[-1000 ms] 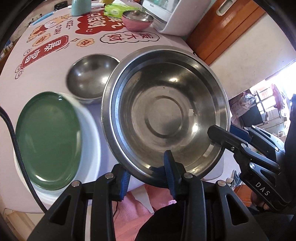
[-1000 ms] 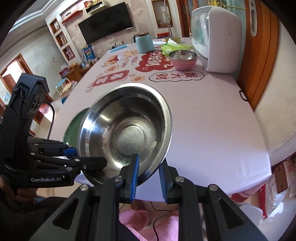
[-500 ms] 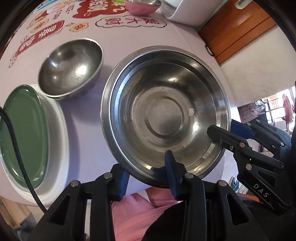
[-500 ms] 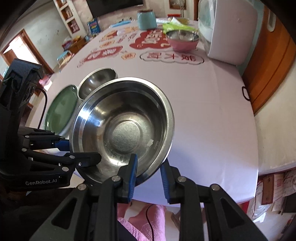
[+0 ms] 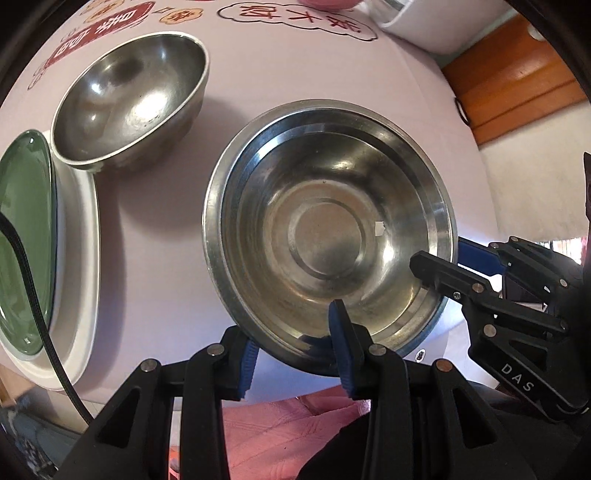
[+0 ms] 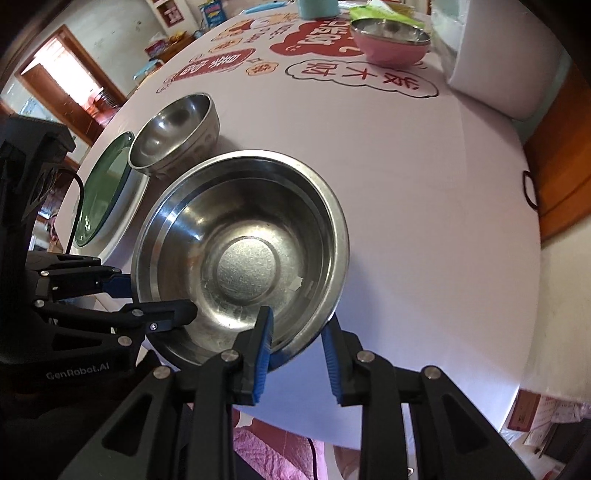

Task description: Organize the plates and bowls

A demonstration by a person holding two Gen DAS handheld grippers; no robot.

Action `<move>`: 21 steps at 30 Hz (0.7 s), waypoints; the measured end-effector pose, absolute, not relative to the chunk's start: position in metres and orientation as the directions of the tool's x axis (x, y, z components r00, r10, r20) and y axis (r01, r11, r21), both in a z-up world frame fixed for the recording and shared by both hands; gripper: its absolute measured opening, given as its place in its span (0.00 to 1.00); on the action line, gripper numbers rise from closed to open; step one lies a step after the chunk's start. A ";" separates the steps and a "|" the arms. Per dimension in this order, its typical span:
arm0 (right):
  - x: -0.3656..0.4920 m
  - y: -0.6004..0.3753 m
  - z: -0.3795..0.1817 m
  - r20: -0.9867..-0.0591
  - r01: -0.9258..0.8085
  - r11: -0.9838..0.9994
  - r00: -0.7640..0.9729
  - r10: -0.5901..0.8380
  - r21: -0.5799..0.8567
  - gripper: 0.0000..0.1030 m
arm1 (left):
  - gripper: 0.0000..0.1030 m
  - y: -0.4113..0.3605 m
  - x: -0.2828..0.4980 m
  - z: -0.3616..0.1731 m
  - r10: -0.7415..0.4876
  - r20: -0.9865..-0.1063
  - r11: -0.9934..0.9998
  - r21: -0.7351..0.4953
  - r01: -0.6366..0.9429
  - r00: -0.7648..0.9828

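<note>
A large steel bowl (image 5: 325, 236) (image 6: 243, 266) sits low at the near edge of the table (image 5: 295, 66); I cannot tell whether it rests on the cloth. My left gripper (image 5: 293, 354) (image 6: 159, 295) is shut on its near rim, one pad inside and one outside. My right gripper (image 6: 295, 343) (image 5: 439, 254) is shut on the rim further round, straddling it the same way. A smaller steel bowl (image 5: 129, 99) (image 6: 173, 133) stands to the left and behind. Left of that, a green plate (image 5: 22, 236) (image 6: 107, 192) lies on a white plate (image 5: 81, 258) (image 6: 129, 218).
A pink bowl (image 6: 388, 48), a white appliance (image 6: 498, 66) and a teal cup (image 6: 317, 7) stand at the far end of the printed tablecloth. A black cable (image 5: 33, 295) crosses the green plate. A person's pink-clad lap (image 5: 277, 435) lies below the table edge.
Both grippers have come down with the large bowl, from above the plates and small bowl to the table's near edge, right of the small bowl. Both wrists rolled slightly.
</note>
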State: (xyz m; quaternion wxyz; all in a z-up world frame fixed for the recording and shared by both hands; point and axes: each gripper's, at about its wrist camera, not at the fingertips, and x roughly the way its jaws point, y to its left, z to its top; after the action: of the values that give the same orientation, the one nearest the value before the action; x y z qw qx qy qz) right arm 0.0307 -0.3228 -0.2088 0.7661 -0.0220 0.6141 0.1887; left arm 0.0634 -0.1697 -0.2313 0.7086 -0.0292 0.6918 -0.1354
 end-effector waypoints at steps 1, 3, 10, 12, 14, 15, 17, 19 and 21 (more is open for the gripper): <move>0.033 -0.321 -0.210 -0.950 -0.327 0.925 0.171 0.261 0.195 0.26 | 0.33 -0.165 0.062 -0.231 -0.218 -0.976 0.966 -0.214 0.147 0.010; 0.037 -0.318 -0.208 -0.953 -0.356 0.921 0.187 0.239 0.162 0.26 | 0.33 -0.165 0.063 -0.232 -0.190 -0.982 0.972 -0.185 0.148 0.019; 0.047 -0.322 -0.204 -0.946 -0.376 0.910 0.193 0.262 0.175 0.29 | 0.35 -0.157 0.066 -0.223 -0.148 -0.987 0.984 -0.141 0.106 0.058; 0.049 -0.326 -0.201 -0.938 -0.376 0.907 0.207 0.278 0.187 0.37 | 0.36 -0.156 0.067 -0.222 -0.126 -0.990 0.989 -0.120 0.089 0.070; 0.050 -0.330 -0.199 -0.933 -0.375 0.906 0.216 0.289 0.194 0.43 | 0.37 -0.153 0.067 -0.219 -0.113 -0.990 0.992 -0.107 0.073 0.083; 0.051 -0.332 -0.198 -0.930 -0.375 0.906 0.219 0.295 0.199 0.44 | 0.41 -0.152 0.066 -0.217 -0.104 -0.990 0.993 -0.099 0.066 0.092; 0.052 -0.335 -0.199 -0.927 -0.373 0.905 0.220 0.302 0.207 0.45 | 0.50 -0.150 0.065 -0.213 -0.092 -0.990 0.995 -0.086 0.057 0.108; 0.052 -0.339 -0.199 -0.925 -0.372 0.903 0.220 0.310 0.214 0.45 | 0.52 -0.149 0.064 -0.209 -0.066 -0.991 0.997 -0.060 0.054 0.119; 0.053 -0.343 -0.197 -0.920 -0.371 0.902 0.228 0.317 0.219 0.45 | 0.53 -0.149 0.062 -0.203 -0.026 -0.991 0.998 -0.019 0.059 0.129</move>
State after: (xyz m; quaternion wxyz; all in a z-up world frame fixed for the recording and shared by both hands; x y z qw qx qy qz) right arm 0.0533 -0.3432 -0.1970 0.7832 -0.0230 0.5812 0.2198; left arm 0.0623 -0.1495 -0.2031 0.7513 0.0124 0.6593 -0.0283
